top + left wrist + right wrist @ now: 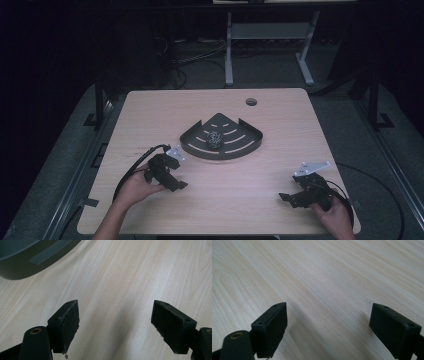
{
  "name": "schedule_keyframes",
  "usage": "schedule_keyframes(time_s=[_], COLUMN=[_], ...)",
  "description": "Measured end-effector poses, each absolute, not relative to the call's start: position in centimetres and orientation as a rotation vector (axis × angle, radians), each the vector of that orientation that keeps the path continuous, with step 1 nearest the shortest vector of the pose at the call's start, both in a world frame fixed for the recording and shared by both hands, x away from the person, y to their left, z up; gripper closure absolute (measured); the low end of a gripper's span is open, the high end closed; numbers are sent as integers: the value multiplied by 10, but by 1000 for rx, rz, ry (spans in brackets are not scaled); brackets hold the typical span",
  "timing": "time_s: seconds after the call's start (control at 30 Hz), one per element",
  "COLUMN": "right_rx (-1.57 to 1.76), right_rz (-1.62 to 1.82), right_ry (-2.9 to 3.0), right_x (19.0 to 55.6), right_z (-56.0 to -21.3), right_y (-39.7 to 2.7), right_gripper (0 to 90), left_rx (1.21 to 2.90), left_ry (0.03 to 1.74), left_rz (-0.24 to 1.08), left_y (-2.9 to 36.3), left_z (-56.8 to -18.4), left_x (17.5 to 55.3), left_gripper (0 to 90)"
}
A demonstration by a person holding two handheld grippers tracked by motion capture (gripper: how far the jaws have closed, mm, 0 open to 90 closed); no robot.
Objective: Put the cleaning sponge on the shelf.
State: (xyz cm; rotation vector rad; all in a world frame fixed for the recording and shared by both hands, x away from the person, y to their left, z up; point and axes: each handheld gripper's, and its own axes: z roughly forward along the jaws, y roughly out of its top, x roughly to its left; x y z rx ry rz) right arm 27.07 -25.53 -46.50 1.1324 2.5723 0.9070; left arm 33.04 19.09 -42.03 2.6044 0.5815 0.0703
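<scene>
A dark fan-shaped slotted tray (202,149) lies in the middle of the light wooden table (280,125), and a small dark patterned ball (214,139) rests inside it. My left gripper (176,181) sits on the table just left of and below the tray, open, nothing between its fingers. In the left gripper view the tray's curved rim (22,266) fills the top left corner and the left gripper (115,325) frames bare wood. My right gripper (290,198) rests near the table's front right, open and empty. The right gripper (328,327) looks over bare wood.
A round cable hole (251,101) sits near the table's far edge. Cables (127,175) trail from both grippers off the front corners. A desk frame (267,45) stands on the dark floor behind the table.
</scene>
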Motion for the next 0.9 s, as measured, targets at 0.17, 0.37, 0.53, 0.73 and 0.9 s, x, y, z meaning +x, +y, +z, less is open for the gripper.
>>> schedule_keyframes(time_s=[0.17,0.37,0.53,0.73,0.9], right_rx=[1130,1127,1123,1114,1105], right_rz=[904,900,904,903,895], right_ry=[2575,2576,2578,2584,2592], right_x=[270,271,271,272,271], right_z=[-465,-465,-465,-465,-466], right_y=[-255,-254,-253,-252,-249], right_gripper=[144,144,144,144,144], left_rx=[2600,2593,2589,2590,2582], left_ry=[600,620,634,648,665], left_rz=[65,61,75,79,72], left_y=[197,204,209,218,224], left_z=[-423,-426,-426,-428,-430], left_x=[328,324,320,315,312], left_gripper=[219,218,210,210,210])
